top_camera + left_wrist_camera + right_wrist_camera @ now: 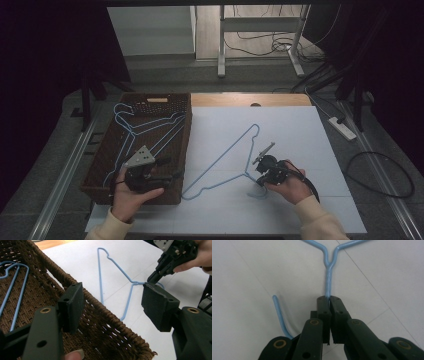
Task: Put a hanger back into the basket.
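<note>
We hold the right gripper low over the white sheet that covers the counter, and its jaws are pressed together on the twisted neck of a light blue wire clothes hanger. Just ahead of those jaws the neck splits into the hanger's two shoulders; behind and to the left of them the hook end curves back under the gripper body. In the high view the same hanger lies flat on the sheet, its triangle spreading away from the right gripper toward the far side and toward the basket.

Our left gripper has its jaws spread wide with nothing between them. It hangs over the near right edge of a dark brown woven wicker basket, whose rim runs beneath the gap of the jaws. Beyond that gap, in the left gripper view, we see the hanger on the sheet and the right gripper clamped at its neck, near the far jaw's tip.

Inside the basket, off to the left of the left jaws, lie more light blue wire hangers on the woven floor. In the high view the left gripper sits at the basket's near right corner, well apart from the right one.
</note>
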Available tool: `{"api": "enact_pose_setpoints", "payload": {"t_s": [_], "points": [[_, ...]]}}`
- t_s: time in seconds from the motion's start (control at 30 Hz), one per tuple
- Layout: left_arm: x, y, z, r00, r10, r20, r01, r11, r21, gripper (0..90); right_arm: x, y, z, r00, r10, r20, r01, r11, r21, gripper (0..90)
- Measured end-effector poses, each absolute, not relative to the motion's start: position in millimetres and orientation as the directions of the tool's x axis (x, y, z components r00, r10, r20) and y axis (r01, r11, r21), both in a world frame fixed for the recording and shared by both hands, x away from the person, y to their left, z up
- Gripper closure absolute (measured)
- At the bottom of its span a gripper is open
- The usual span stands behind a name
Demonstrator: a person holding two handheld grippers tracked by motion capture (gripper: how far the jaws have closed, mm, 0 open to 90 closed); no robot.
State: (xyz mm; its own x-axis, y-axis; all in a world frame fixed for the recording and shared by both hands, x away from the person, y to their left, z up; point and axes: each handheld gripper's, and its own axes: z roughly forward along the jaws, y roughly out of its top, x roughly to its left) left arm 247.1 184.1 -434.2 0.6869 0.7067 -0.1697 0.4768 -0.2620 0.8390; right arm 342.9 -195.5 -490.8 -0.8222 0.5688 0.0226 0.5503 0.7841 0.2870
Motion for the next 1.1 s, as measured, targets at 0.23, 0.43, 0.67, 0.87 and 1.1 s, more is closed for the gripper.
{"api": "enact_pose_setpoints", "payload": {"t_s": [0.23,0.43,0.67,0.87,1.1], "points": [[247,184,-434,0.687,0.707,-0.169,0.477,-0.263,0.839,34.8,341,-198,-491,-0.805,0.593,0.031,0.576,0.767,0.282,87.8],[247,185,-434,0.685,0.708,-0.172,0.479,-0.26,0.839,34.8,323,-201,-493,-0.794,0.608,0.032,0.591,0.756,0.282,86.5],[247,185,-432,0.685,0.709,-0.17,0.475,-0.257,0.842,34.8,331,-202,-476,-0.797,0.604,0.0,0.559,0.736,0.382,73.2],[247,187,-432,0.684,0.709,-0.171,0.474,-0.254,0.843,34.8,387,-188,-469,-0.785,0.618,-0.044,0.532,0.709,0.463,78.7],[247,189,-432,0.683,0.71,-0.173,0.475,-0.251,0.844,34.8,440,-183,-488,-0.736,0.675,-0.042,0.601,0.682,0.417,90.0]]}}
